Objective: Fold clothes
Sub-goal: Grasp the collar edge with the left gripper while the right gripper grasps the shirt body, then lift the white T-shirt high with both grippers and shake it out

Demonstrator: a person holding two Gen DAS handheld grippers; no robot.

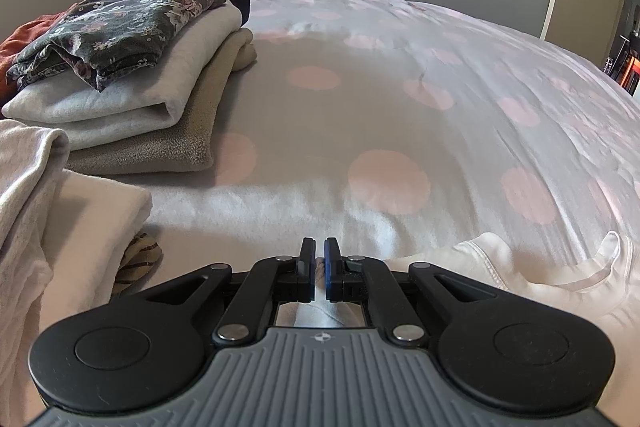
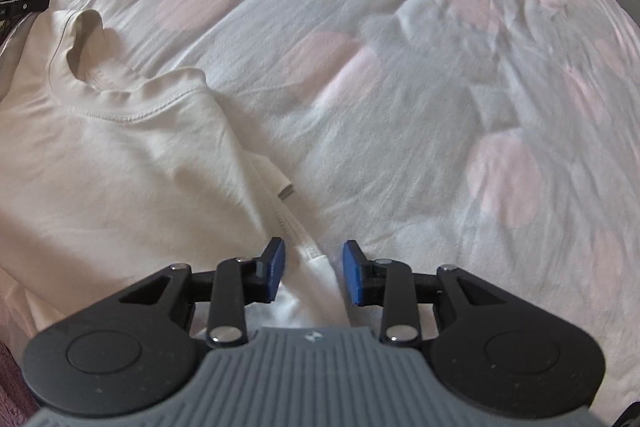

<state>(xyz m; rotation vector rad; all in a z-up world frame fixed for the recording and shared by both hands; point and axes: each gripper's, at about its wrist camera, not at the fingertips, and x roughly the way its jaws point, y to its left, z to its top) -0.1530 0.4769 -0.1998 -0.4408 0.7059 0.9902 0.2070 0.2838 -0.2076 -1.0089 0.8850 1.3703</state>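
1. Left gripper: black linkage arms on a ribbed grey body, blue-faced pads pressed nearly together, with a sliver of pale cloth visible in the narrow slot between them. Right gripper: same build, blue pads spread apart, straddling a white hemmed fabric edge without pressing on it.
2. Bedspread: largest surface, soft grey-white cover with round pale-pink dots, rumpled into shallow creases toward the right of the right wrist view.
3. White T-shirt: thin cotton knit, lying flat on the bedspread, ribbed neckline curled open at upper left, stitched seam running along the collar. One side is folded inward; its edge leads down between the right gripper's pads. In the left wrist view a part of it shows just right of the left gripper.
4. Stack of folded clothes: far left of the bed, a dark floral garment on top, then a thick cream piece, then a fuzzy beige fleece.
5. Loose cream garments: heaped at the near left, matte and wrinkled.
6. Striped fabric: small, brown-and-tan, tucked beneath that heap.
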